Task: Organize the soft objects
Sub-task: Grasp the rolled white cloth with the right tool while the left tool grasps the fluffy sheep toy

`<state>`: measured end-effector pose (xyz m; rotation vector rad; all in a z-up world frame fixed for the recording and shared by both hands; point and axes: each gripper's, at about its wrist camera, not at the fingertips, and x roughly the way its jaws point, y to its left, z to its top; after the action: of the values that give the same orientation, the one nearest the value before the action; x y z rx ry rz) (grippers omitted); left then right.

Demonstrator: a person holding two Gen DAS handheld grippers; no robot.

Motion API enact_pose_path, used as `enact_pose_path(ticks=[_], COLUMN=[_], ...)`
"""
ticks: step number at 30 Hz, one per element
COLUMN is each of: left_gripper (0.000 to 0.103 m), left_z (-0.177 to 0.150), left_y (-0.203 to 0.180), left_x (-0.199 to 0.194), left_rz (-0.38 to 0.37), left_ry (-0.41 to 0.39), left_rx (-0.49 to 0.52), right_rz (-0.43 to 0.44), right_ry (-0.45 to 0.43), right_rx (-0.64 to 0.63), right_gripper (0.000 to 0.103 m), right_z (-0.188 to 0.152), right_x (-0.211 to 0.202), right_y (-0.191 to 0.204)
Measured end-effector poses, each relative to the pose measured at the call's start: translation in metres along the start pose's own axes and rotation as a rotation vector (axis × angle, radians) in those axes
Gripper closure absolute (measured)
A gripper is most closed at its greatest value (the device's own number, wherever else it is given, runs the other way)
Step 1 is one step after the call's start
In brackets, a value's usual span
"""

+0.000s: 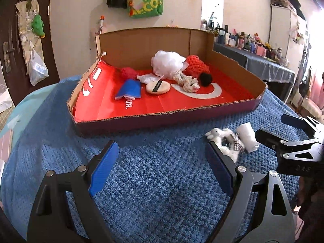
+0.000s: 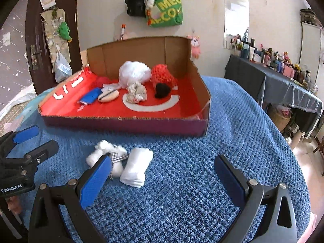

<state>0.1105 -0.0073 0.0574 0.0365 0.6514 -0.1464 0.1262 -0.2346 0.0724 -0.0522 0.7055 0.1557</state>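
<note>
Left wrist view. I see my left tool [image 1: 162, 162] with its jaws spread wide and nothing between the blue pads, hanging over the blue knitted cover [image 1: 151, 192] that drapes the tabletop. Ahead of the tool, beyond a bare strip of cover, stands the shallow cardboard box [image 1: 162, 119] with its red lining. Most of the soft objects already lie inside it: a white mesh pouf [image 1: 168, 62], a red knitted piece [image 1: 197, 66], a black pompom [image 1: 205, 79], a knotted rag [image 1: 187, 81], a round powder puff [image 1: 158, 87], a blue folded cloth [image 1: 128, 90] and a small red ball of yarn [image 1: 128, 71]. Just past the tool's right finger, still on the cover, lie a small white plush toy [image 1: 224, 139] and a white rolled cloth [image 1: 248, 137], touching each other. My right tool [image 1: 281, 129] shows at the right edge, jaws apart, close to the roll.

Right wrist view. My right tool [image 2: 162, 174] stands open and empty. The white plush toy [image 2: 107, 151] sits just ahead of its left finger, partly hidden by the pad; the white rolled cloth [image 2: 136, 167] lies ahead and left of centre, between the fingers' lines but not yet within the jaws. The cardboard box [image 2: 125, 124] lies farther ahead, well apart from both. The left tool [image 2: 30, 141] appears at the left edge.

Progress, as I judge it: seven pieces boxed, two remaining outside. What is left is to grasp the toy and the roll and carry each over the box's near wall.
</note>
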Motion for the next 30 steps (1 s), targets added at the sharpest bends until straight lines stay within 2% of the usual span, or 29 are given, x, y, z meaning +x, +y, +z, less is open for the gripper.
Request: enact_pose_path(ticks=[8,13,17,25,27,30], left_gripper=[0.016,0.016,0.016,0.016,0.016,0.016], left_z=[-0.001,0.001,0.001,0.005,0.007,0.01], left_y=[0.006,0.015,0.023,0.04,0.04,0.036], left_x=[0.008,0.007,0.005,0.002,0.003,0.007], left_rz=[0.005,0.0,0.012,0.03,0.018,-0.025], left_ry=[0.039,0.045,0.047,0.042,0.047,0.075], left_rx=[-0.001,-0.008,0.002,-0.021,-0.019,-0.005], right_rz=[-0.005,-0.044,-0.028,0.149,0.121,0.096], right_ry=[0.101,0.169,0.251,0.251,0.234,0.222], right_rx=[0.005,-0.075,-0.117,-0.171,-0.199,-0.147], right_gripper=[0.0,0.0,0.0,0.0,0.0,0.0], right_z=[0.003,0.01,0.01,0.015,0.014,0.014], right_x=[0.02,0.037,0.053,0.056,0.052,0.047], right_y=[-0.003,0.007,0.013,0.04,0.045,0.03])
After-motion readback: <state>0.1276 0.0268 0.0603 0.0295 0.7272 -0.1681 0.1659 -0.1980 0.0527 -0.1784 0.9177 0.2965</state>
